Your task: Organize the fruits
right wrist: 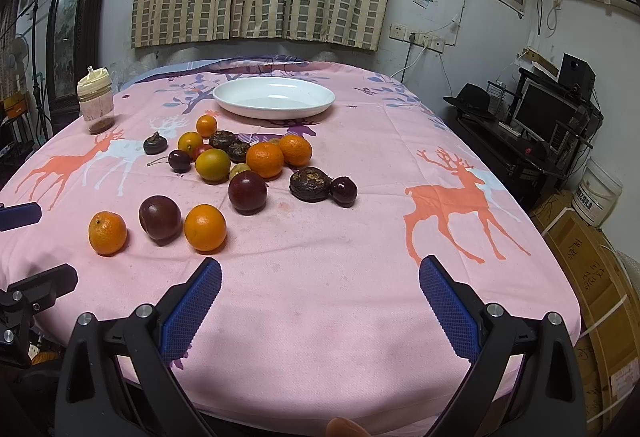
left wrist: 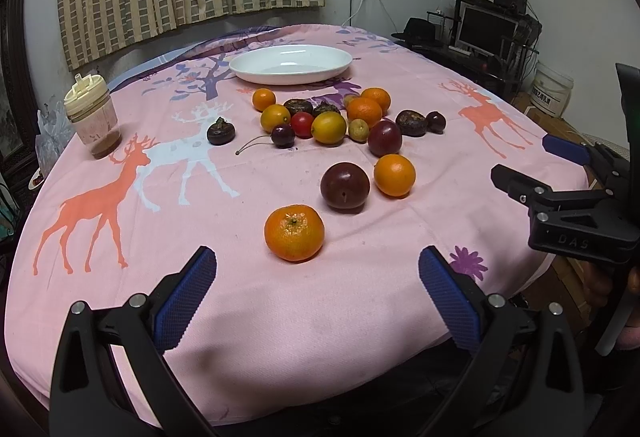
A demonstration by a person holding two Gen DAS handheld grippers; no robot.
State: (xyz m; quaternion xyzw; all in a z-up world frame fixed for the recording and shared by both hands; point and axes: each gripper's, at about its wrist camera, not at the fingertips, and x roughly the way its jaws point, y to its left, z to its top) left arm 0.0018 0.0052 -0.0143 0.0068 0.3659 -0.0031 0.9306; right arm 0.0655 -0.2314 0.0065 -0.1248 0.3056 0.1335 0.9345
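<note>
Fruit is still lying loose on the bench, nothing yet sitting in the plate.

The nearest mandarin (left wrist: 294,233) is sitting alone at the front of the scatter, just ahead of the left gripper (left wrist: 318,293), with a dark plum (left wrist: 345,186) and an orange (left wrist: 394,175) lying close behind it and the main heap of fruit (left wrist: 332,117) bunching further back; the white plate (left wrist: 291,63) is standing empty beyond the heap, on the pink deer-print cloth (left wrist: 280,317). The task is, by my reading, only starting: the next move is calling for the left jaws to advance, straddle the mandarin and close gently, then carry it over the heap to the plate. Both sets of jaws are gaping wide and holding nothing. The right gripper (right wrist: 320,297) is hovering low over bare cloth to the right, pointing toward the plate.
</note>
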